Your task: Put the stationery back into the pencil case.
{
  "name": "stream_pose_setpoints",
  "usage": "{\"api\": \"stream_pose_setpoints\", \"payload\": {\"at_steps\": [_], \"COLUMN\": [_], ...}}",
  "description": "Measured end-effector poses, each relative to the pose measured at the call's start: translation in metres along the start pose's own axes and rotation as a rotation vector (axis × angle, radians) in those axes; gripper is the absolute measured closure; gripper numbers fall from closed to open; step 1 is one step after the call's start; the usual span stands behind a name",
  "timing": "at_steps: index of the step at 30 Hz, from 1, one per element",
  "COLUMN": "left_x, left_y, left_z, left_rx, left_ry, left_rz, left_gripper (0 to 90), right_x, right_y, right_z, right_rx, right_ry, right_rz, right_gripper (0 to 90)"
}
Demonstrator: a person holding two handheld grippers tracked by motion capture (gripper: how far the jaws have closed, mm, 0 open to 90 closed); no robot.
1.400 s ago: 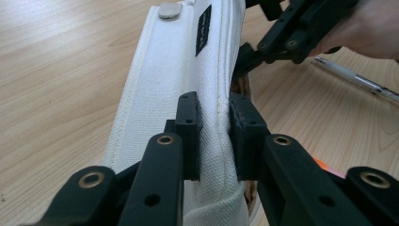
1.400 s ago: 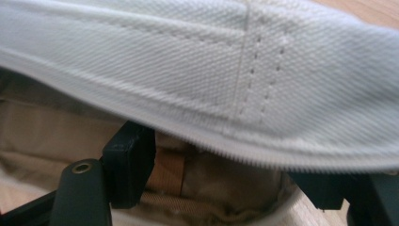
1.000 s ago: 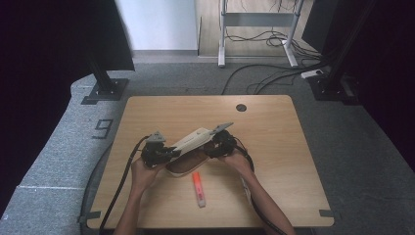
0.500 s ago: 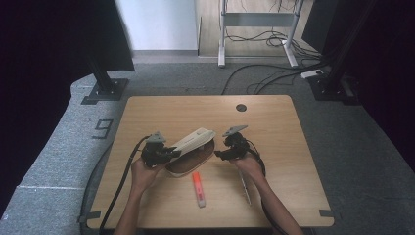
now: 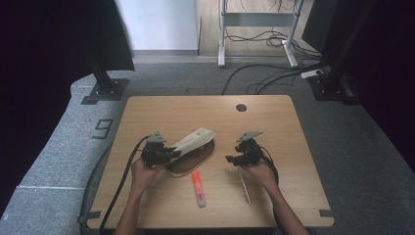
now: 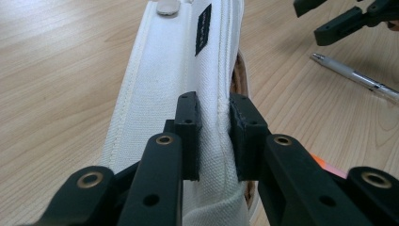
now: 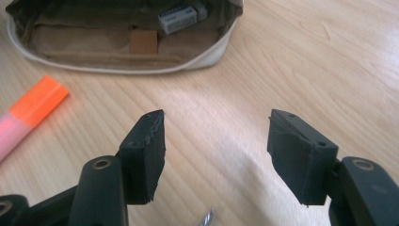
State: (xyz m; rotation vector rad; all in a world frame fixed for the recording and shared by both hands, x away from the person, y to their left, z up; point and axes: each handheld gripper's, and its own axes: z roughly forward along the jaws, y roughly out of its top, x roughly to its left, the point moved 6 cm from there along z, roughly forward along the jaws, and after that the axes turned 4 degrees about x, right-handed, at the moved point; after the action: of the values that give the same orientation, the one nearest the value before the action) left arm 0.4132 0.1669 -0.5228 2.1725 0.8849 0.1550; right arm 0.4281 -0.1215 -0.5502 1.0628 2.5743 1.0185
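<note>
A white pencil case [image 5: 195, 141] lies open in the middle of the table, its brown inside [image 7: 94, 42] showing an eraser [image 7: 181, 18]. My left gripper [image 6: 215, 127] is shut on the edge of the case's white flap [image 6: 174, 70] and holds it up; from above the left gripper [image 5: 171, 153] sits at the case's left end. My right gripper [image 7: 216, 141] hovers open over bare wood to the right of the case, and appears from above as the right gripper [image 5: 231, 158]. Its jaws have just been closing a little, with nothing between them.
An orange highlighter [image 5: 198, 189] lies in front of the case. A silver pen [image 5: 244, 186] lies under my right hand. A round cable hole [image 5: 241, 107] sits at the table's far edge. Bare wood surrounds the case.
My right gripper has drawn away from the case's flap to the right. The left gripper has kept still, holding the flap.
</note>
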Motion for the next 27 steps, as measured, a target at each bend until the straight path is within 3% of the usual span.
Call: {"api": "stream_pose_setpoints", "payload": {"at_steps": [13, 27], "left_x": [0.000, 0.000], "left_y": [0.000, 0.000], "left_z": [0.000, -0.001], "left_rx": [-0.003, 0.001], "left_ry": [-0.006, -0.004], "left_rz": [-0.005, -0.002], "left_gripper": [75.0, 75.0], "right_x": [0.005, 0.022], "right_y": [-0.036, -0.065], "right_z": [-0.016, -0.025], "right_rx": [0.011, 0.035], "right_ry": [-0.017, -0.025], "right_rz": [0.027, 0.033], "right_gripper": [41.5, 49.8]}}
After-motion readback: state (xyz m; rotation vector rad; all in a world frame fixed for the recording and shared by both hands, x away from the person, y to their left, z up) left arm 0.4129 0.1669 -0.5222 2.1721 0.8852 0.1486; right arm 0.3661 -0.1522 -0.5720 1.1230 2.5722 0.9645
